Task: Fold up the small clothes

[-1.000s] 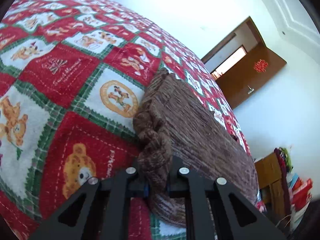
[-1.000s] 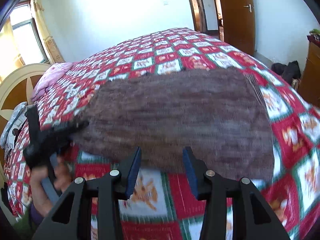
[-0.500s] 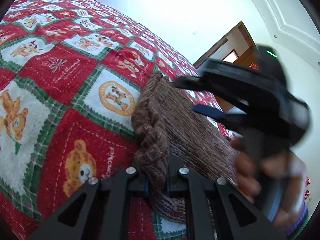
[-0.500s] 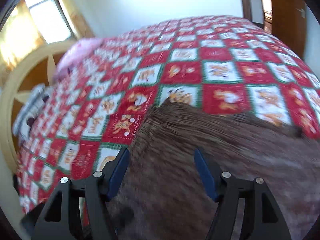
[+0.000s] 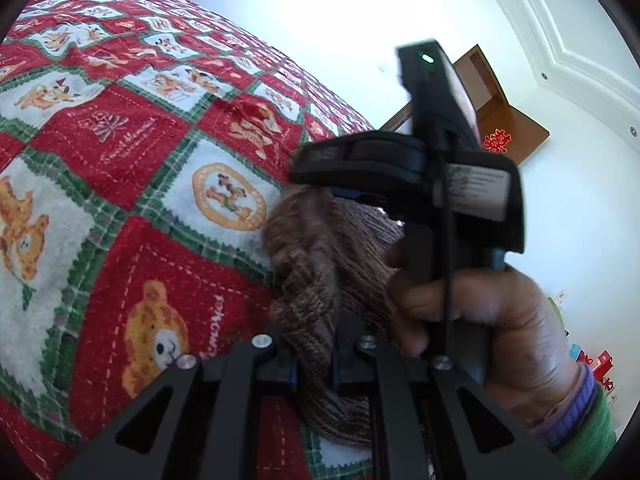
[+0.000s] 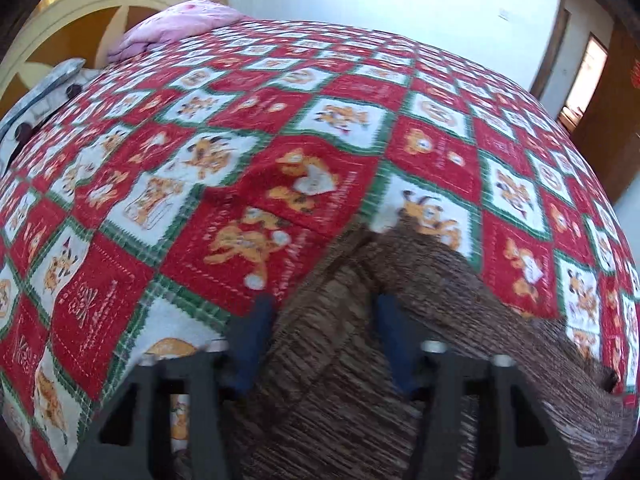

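Brown ribbed knit garment [image 5: 320,264] lies on the bed, spread over a red, white and green patchwork quilt with printed bears and dogs [image 5: 120,184]. Left gripper [image 5: 314,364]: jaws clenched on a bunched edge of the knit, fabric pinched between the pads and rising ahead of them. Right gripper [image 6: 324,336]: jaws closing, pointed steeply down, with a raised ridge of the same knit between the blue pads [image 6: 252,344]; contact not yet firm as far as the blurred right view shows. From the left wrist view the right tool sits just ahead of and above the left jaws, carried in a hand [image 5: 492,320] with a green and purple cuff. Judgement: the step in hand is taking a second hold on this end of the garment, ready to lift and fold. To do it well, let the right jaws finish closing on the edge itself and not on a loose wrinkle or the quilt beneath; keep the left grip steady; then lift both holds evenly so the edge stays straight. Loose knit may stretch or slip.
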### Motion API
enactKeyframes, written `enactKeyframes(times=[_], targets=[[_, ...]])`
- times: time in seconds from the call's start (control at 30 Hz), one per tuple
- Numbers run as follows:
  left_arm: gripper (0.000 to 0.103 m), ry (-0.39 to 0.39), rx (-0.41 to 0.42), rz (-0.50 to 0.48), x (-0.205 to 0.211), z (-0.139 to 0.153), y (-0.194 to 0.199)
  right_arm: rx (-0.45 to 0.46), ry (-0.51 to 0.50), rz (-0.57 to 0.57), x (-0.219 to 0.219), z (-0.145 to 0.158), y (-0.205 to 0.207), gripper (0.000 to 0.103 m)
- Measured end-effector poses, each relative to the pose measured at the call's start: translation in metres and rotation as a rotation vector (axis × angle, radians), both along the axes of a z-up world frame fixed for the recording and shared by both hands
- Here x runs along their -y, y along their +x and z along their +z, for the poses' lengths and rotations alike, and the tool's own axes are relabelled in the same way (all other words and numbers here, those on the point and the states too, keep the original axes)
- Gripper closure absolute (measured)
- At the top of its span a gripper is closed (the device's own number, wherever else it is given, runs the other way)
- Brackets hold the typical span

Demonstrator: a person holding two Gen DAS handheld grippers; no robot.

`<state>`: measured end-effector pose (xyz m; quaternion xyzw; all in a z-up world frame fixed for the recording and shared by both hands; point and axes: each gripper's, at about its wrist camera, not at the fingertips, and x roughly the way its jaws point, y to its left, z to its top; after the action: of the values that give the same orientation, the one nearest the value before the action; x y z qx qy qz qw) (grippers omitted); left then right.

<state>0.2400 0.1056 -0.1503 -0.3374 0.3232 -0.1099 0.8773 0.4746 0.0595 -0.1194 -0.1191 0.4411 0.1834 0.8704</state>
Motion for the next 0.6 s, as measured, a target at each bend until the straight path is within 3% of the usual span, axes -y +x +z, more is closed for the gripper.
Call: enactKeyframes(times=[0.03, 0.1, 0.33, 0.6], targets=[[0.09, 0.003, -0.001, 0.001, 0.0, 0.0, -0.001, -0.012, 0.014, -0.016, 0.007, 0.002, 0.003, 0.08], [0.09, 0.011, -0.002, 0.003, 0.001, 0.002, -0.002, -0.059, 0.103, -0.037, 0.024, 0.005, 0.006, 0.087], [0.092, 0.092, -0.019, 0.004, 0.008, 0.011, -0.002, -0.144, 0.418, -0.144, 0.075, 0.014, -0.009, 0.089], [0.092, 0.263, 0.065, -0.053, 0.031, 0.038, -0.015, -0.113, 0.518, -0.203, 0.117, 0.031, -0.034, 0.09]])
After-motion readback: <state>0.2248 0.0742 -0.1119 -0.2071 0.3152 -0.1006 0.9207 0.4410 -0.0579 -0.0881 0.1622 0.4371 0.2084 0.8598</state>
